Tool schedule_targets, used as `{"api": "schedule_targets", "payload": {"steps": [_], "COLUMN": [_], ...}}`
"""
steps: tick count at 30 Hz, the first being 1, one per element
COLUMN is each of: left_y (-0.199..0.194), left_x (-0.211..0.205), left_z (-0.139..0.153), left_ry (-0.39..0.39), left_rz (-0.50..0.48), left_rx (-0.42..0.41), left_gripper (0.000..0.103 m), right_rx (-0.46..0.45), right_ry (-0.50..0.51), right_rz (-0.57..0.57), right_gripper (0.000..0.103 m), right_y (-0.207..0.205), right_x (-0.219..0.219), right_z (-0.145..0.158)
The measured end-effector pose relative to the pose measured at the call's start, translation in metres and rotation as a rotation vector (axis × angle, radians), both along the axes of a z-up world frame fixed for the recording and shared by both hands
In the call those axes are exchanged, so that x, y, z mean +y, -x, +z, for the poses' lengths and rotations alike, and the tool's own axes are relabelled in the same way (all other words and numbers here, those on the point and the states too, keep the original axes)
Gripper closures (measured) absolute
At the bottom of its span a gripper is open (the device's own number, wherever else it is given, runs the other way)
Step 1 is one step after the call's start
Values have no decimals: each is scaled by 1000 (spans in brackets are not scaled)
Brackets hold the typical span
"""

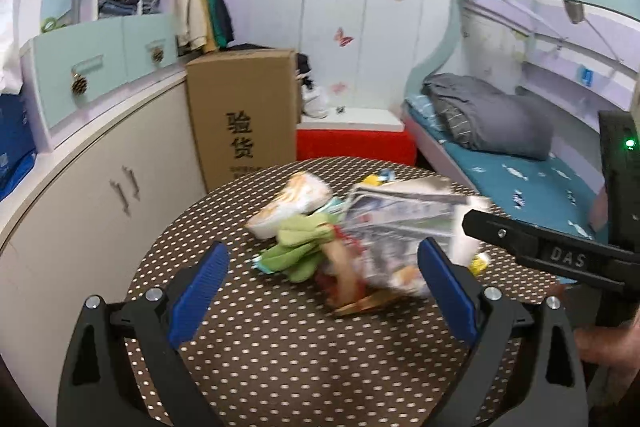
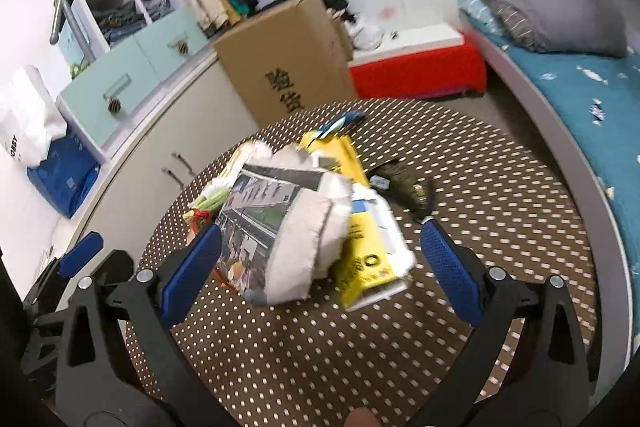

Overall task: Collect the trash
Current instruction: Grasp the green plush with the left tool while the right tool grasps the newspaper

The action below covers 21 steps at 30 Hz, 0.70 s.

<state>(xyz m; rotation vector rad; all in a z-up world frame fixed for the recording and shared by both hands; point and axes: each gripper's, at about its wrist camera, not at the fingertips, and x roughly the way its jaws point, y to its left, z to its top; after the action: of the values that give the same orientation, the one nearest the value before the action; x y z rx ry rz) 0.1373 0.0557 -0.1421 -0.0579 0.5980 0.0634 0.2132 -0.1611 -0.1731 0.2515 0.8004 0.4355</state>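
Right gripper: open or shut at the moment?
Open. In the right wrist view the right gripper has its blue fingers spread wide on either side of the trash pile, gripping nothing.

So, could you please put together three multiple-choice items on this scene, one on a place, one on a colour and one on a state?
1. Where does the pile of trash lie?
A. on the dotted table
B. on the bed
C. on the cardboard box

2. What colour are the pads on the grippers' jaws?
A. red
B. blue
C. green

3. How do the jaws of the left gripper and right gripper stand?
A. both open
B. both shut
C. only the left shut

Answers: 1 A, the papers and wrappers rest on the brown dotted top; 2 B, both wrist views show blue pads; 3 A, each view shows a wide gap with nothing held.
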Motion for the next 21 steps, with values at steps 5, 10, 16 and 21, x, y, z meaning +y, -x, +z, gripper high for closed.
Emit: {"api": "schedule_targets", "payload": {"steps": [5,10,16,21], "left_y": [-12,-45,-82,-83], "left_x": [15,17,19,23], "left_z": [-7,-22,-51,-59], "left_ry": [-16,-70,-64,19], "left_rz": [28,18,-30,-92], "left_rx": [17,42,113,157], "left_gripper": [10,10,27,81], "right_rx": [34,45,31,12], "right_ry": [-29,-99,-124,-135], "right_rz": [48,86,114,135], "right_gripper": [30,63,78,82], "right_y": [-15,-14,-3,5], "right_x": [10,9,4,5], "right_z": [-12,-16,-14,-11]}}
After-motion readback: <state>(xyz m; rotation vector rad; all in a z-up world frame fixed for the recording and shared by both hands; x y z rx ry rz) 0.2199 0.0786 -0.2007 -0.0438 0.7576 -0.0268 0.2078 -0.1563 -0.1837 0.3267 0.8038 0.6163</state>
